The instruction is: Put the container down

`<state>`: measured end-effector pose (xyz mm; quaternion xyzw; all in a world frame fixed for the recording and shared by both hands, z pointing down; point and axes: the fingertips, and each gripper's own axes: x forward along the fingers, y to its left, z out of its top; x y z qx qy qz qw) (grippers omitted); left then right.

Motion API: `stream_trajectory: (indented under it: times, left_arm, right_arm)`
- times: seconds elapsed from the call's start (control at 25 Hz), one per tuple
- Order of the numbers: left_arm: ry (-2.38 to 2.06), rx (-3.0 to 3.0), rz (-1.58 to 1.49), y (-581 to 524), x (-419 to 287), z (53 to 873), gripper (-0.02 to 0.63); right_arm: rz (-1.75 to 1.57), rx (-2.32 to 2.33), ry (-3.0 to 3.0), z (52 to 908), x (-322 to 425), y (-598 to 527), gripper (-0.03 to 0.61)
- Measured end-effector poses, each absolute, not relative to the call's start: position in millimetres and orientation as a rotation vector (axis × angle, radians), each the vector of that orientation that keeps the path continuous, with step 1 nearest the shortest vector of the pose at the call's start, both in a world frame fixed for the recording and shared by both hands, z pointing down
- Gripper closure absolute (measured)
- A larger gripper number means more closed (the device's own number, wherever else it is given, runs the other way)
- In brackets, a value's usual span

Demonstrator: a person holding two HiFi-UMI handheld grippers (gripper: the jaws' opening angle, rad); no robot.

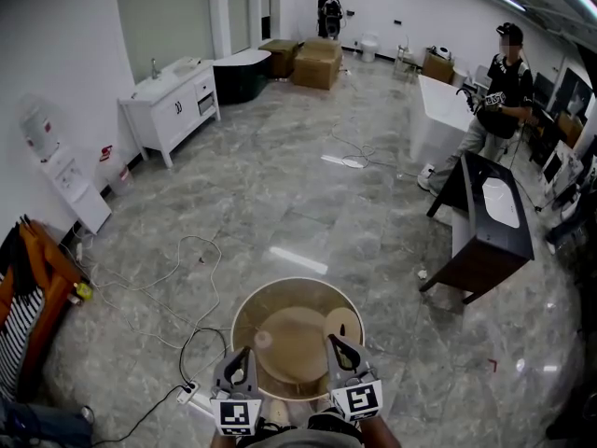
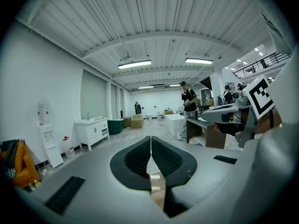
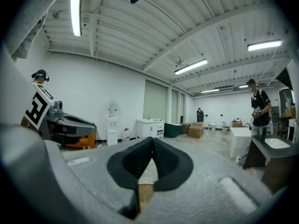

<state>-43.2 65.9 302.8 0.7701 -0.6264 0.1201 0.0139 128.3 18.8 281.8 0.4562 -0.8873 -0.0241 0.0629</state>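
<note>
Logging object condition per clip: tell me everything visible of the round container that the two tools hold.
The container is a round, open-topped tub, tan and translucent like plastic, with a thin pale rim. It is upright, over the grey marbled floor. The left tool and right tool each pinch its near rim. Pale round discs lie inside; whether it touches the floor is unclear.

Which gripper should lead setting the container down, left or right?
Neither alone. The left gripper and right gripper are both shut on the near rim of the container, one each side of its middle. Lowering with both together should keep it level.
</note>
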Motion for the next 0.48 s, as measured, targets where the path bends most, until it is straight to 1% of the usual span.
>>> stream_trajectory:
  times: [0.2,0.48]
  left_arm:
    - [-1.941,2.407,0.382,62,-41,304,0.592]
    - [-1.928,2.416,0.382,55,-38,306,0.592]
  right_arm:
    - [-0.036,1.352,-2.664,279,124,18,0.58]
    - [-0.079,1.372,-2.674,287,128,10,0.579]
